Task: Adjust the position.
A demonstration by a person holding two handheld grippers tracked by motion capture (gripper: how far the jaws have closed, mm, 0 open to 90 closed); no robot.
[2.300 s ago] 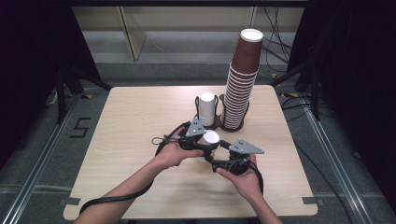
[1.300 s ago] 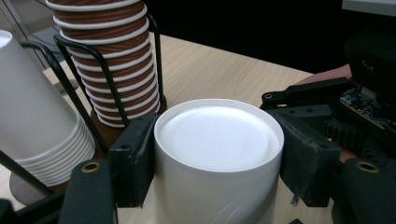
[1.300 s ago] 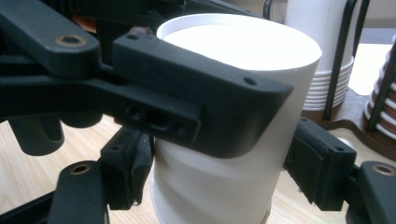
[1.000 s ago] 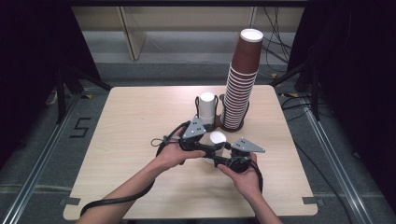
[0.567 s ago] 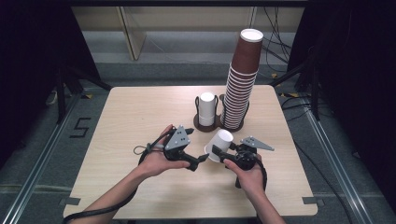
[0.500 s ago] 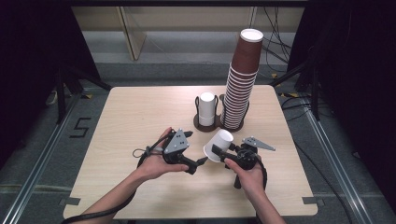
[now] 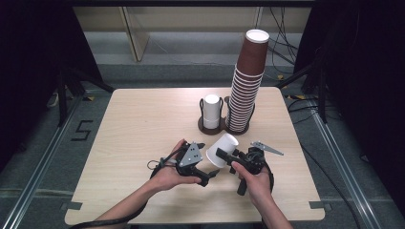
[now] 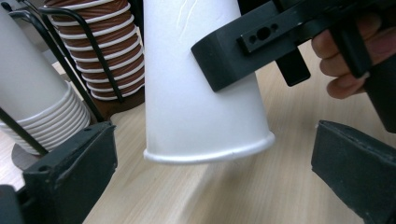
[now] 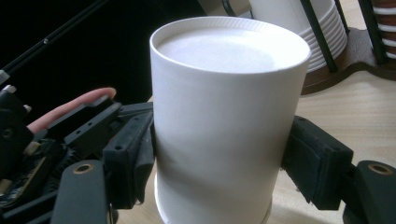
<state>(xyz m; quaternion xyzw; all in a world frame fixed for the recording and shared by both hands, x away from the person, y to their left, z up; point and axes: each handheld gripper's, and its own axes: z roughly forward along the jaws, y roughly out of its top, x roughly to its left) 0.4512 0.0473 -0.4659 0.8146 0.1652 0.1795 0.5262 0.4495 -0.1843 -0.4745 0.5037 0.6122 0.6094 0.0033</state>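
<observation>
Both forearms come in from the near edge of the table [image 7: 143, 119], hands close together over its front half. The right hand [image 7: 255, 179] holds the right gripper [image 7: 224, 155] pointing toward the left, and its jaws are clamped on the sides of a white paper cup [image 7: 222, 150], one pad on each flank as the right gripper view shows [image 9: 224, 126]. The cup is upside down and tilted, its closed bottom up and its rim low, just above the wood. The left hand [image 7: 169, 174] holds the left gripper [image 7: 206, 160] just beside the cup on its left, jaws spread wide; they have just been opening. In the left gripper view the cup's rim [image 8: 208, 151] hangs between those two jaws, touching neither. Behind stand a short stack of white cups [image 7: 211, 110] and a tall stack of brown cups [image 7: 246, 86], each in a wire holder
</observation>
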